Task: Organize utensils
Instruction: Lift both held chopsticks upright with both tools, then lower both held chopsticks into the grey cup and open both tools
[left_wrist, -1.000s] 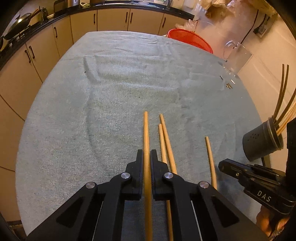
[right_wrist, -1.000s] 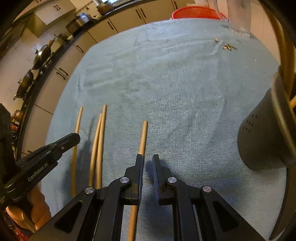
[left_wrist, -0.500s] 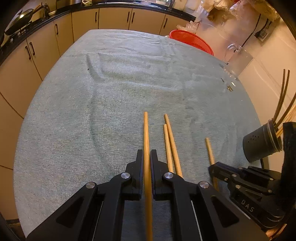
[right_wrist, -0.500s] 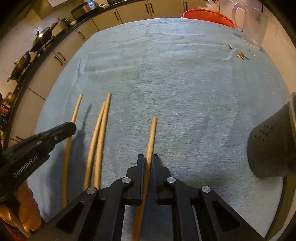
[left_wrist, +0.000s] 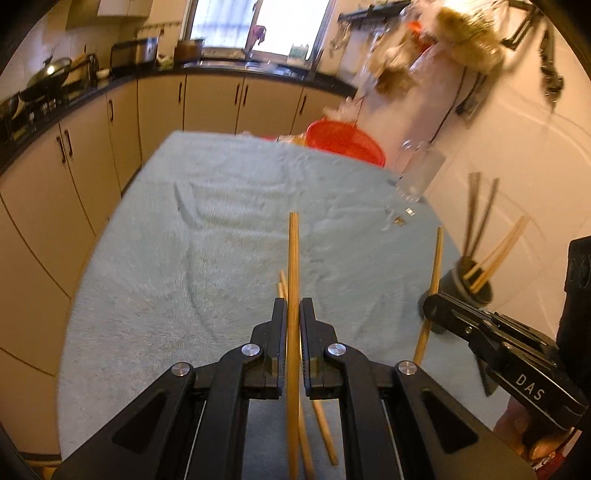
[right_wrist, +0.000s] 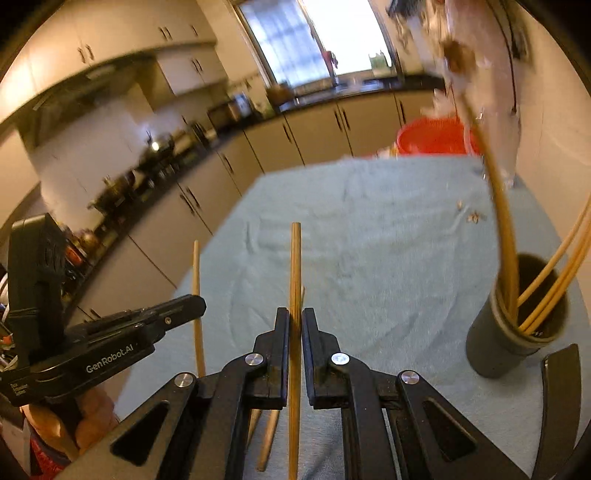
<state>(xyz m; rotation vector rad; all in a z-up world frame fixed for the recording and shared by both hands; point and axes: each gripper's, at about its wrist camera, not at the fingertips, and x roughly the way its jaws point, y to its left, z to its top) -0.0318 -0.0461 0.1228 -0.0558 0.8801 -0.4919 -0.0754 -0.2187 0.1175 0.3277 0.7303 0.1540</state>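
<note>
Jaws L gripper (left_wrist: 292, 314) pinching chopstick (left_wrist: 293, 258) | R gripper (right_wrist: 294, 317) pinching 2nd chopstick (right_wrist: 295, 266) | both raised, pointing fwd over towel (left_wrist: 221, 240)

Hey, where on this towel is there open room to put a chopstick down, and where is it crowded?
Open towel runs from the left gripper out to the red basket, along the cabinet side. Also between the right gripper and the grey holder. Crowded: two loose chopsticks under the left gripper; small scraps by the glass jug.
</note>
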